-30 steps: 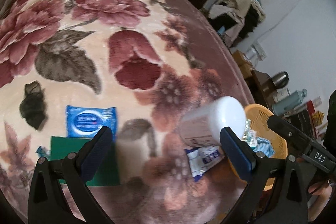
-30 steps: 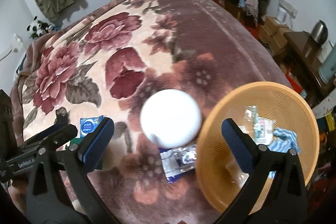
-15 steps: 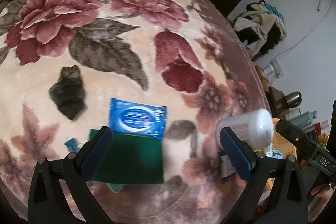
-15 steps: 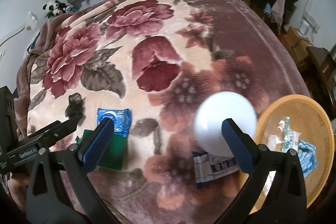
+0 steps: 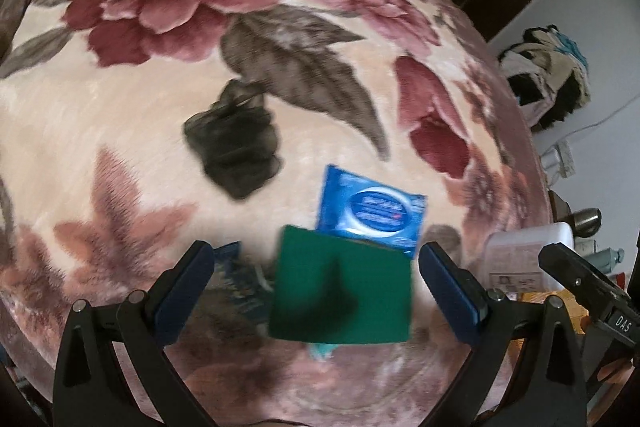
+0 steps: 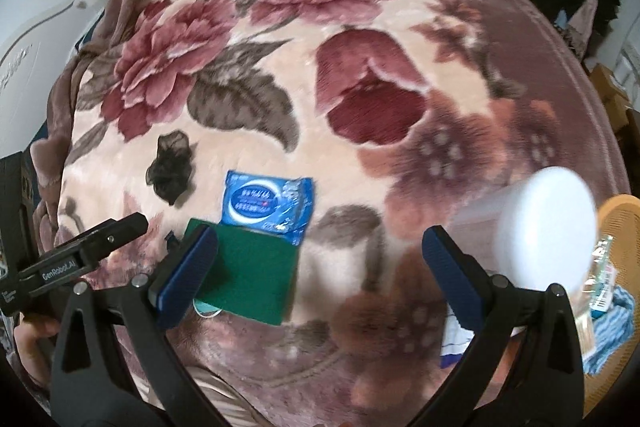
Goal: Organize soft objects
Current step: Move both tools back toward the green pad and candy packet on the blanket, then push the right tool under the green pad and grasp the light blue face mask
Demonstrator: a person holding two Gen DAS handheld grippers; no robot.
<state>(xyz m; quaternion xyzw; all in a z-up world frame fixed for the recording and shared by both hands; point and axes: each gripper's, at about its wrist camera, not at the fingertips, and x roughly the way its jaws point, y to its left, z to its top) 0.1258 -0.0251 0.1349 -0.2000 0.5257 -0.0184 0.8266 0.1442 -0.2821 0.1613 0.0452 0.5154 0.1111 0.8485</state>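
Your left gripper [image 5: 312,281] hangs over the floral blanket [image 5: 120,115] with jaws wide apart, nothing in them. The green cloth [image 5: 344,291] lies right between them, blue wipes pack [image 5: 374,213] touching its far edge at about 1 o'clock, dark mesh pouch [image 5: 236,151] apart at 11. Your right gripper [image 6: 320,275] is spread wide and empty too, white tub [image 6: 536,227] at its 2 o'clock beside the orange basket [image 6: 624,223].
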